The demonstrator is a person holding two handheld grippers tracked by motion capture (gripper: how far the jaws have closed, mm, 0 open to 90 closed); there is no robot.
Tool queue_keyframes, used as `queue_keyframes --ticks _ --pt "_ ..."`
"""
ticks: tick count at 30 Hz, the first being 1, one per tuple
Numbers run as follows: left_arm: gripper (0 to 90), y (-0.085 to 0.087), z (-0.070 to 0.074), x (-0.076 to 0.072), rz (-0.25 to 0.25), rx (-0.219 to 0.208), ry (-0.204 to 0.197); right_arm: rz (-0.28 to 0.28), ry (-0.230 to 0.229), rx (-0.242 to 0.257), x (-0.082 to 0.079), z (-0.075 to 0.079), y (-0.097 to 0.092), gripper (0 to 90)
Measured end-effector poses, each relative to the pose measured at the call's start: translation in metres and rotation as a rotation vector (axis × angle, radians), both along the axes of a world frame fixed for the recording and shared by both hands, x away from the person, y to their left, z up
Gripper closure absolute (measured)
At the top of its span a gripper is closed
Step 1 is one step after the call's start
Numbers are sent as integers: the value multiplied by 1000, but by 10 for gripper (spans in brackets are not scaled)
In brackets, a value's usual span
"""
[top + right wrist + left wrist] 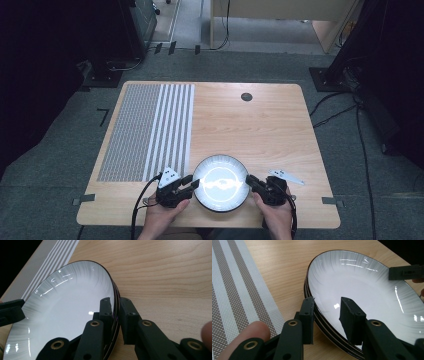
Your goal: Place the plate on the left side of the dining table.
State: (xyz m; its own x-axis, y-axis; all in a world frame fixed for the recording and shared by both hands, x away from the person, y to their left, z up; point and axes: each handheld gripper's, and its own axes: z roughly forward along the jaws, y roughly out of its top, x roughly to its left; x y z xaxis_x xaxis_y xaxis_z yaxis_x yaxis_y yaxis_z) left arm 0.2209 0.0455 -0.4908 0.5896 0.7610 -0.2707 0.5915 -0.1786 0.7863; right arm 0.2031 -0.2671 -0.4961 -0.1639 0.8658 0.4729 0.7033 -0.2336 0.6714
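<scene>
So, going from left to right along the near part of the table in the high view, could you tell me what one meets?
Striped mat → left gripper → plate → right gripper → grey three-cornered plate.

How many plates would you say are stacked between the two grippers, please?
3, judging by the dark rims in the left gripper view: the top white plate, then two rims directly under it, all in one stack at the table's near edge. More could be hidden beneath.
</scene>
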Motion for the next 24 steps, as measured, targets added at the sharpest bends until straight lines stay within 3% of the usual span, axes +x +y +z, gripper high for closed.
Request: queue_keyframes --ticks 5,9,12,13,14,15,17,18,22,24 --pt "647 -2 -5 1 -2 8 30 -3 42 174 4 -7 -14 810" --pt "652 -2 -5 1 3 9 23 1 50 218 6 -10 -18 810" --pt "655 -2 -5 1 3 8 22 -12 84 323 8 -15 -25 805" --pt "655 -2 -5 1 3 8 22 -12 84 323 8 -15 -25 805" --pt "655 -2 -5 1 3 9 22 -19 92 371 9 -18 -27 805" --pt "655 -2 -5 1 4 9 22 -18 91 370 9 -18 -27 805" --pt "654 -1 -5 1 4 6 24 -14 80 345 9 -17 -26 809" --pt "654 -1 -5 1 4 7 23 -12 68 309 8 -15 -23 813" --pt "653 -2 -4 1 5 9 23 -9 3 53 2 -3 -4 828" --pt "656 -2 -5 1 8 13 18 -5 -8 -37 -1 1 4 827"
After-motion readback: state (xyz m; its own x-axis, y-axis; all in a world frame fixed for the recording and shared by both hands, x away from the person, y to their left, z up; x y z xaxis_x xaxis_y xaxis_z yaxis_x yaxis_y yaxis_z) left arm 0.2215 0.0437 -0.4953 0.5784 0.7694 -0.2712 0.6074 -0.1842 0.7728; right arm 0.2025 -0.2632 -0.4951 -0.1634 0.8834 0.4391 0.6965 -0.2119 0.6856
